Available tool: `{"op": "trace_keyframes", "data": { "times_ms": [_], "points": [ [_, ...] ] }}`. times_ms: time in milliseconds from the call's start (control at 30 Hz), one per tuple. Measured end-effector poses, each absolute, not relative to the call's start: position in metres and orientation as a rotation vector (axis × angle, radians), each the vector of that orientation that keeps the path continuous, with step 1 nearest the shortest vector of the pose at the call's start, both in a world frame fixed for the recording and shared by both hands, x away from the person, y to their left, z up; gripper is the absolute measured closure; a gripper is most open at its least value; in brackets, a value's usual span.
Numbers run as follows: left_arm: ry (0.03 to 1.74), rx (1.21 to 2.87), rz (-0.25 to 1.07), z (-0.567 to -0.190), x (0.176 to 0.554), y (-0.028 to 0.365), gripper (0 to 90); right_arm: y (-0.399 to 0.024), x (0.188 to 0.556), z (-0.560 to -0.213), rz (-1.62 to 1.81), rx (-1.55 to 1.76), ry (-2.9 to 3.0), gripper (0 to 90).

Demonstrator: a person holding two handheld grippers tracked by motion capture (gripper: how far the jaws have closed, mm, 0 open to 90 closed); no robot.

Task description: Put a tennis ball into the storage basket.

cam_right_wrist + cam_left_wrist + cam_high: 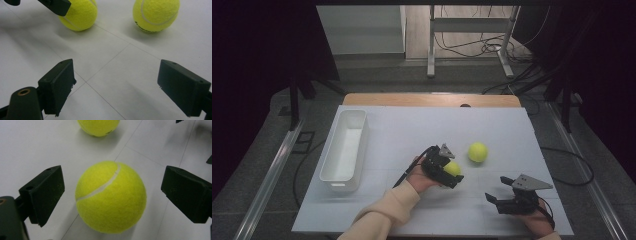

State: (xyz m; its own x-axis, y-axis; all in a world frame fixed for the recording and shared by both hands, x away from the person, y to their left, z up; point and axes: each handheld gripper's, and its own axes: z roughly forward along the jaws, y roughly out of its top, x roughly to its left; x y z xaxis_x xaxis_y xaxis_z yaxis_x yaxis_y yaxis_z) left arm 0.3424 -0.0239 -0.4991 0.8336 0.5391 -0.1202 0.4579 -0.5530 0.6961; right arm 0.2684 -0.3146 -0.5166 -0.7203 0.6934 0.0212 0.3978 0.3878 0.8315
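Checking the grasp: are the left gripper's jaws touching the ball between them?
Apart. The left gripper view shows white table on both sides between the nearer tennis ball and the left gripper's jaws.

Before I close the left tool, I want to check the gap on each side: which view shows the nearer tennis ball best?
The left gripper view: the tennis ball sits large between the open jaws, gaps on both sides. The high view shows it small, partly hidden by the left tool. The right gripper view shows it far off, partly covered.

Tennis ball [110, 197] between spread tool [112, 195] jaws
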Motion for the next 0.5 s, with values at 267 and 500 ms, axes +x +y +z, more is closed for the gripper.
{"op": "trace_keyframes", "data": {
  "times_ms": [267, 500],
  "points": [
    [0.738, 2.289, 0.113, -0.506, 0.346, -0.025, 5.7, -0.314, 0.268, -0.517, 1.247, 0.95, 2.324, 14.7],
    [0.752, 2.313, 0.083, -0.51, 0.349, -0.024, 8.6, -0.314, 0.269, -0.517, 1.242, 0.95, 2.326, 14.7]
  ]
}}
